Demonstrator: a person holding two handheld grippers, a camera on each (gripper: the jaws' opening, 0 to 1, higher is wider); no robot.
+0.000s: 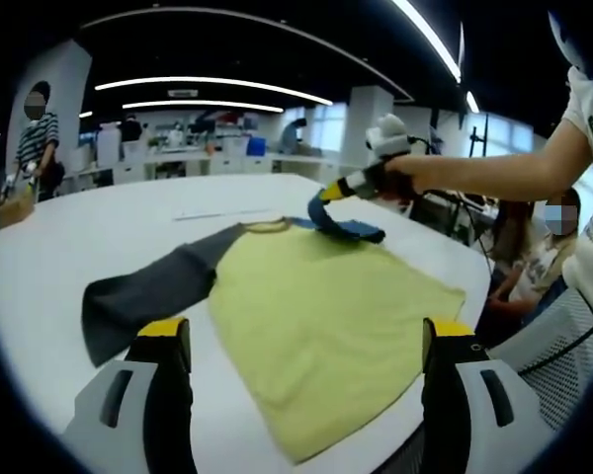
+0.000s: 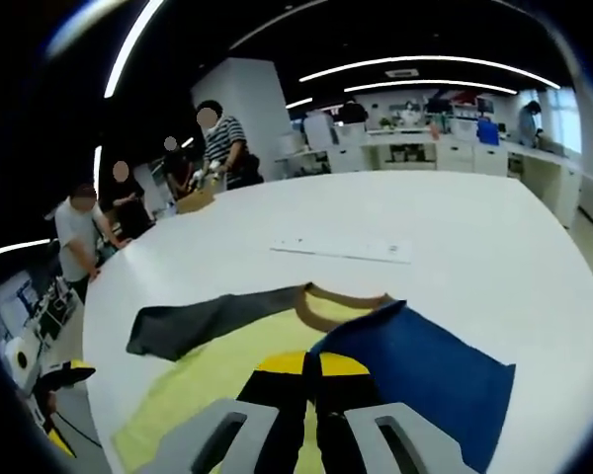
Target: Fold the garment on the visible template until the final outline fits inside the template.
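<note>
Right gripper view, right claw point(image 2: 311, 370) pinching garment's blue sleeve point(image 2: 425, 380)

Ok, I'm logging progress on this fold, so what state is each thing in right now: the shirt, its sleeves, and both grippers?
yellow shirt: lying flat on the white table, body not yet folded.
grey sleeve: spread out flat to the side.
blue sleeve: lifted and folded in over the shirt body.
right gripper: shut on the blue sleeve.
left gripper: open, fingers apart above the shirt, holding nothing.
</note>
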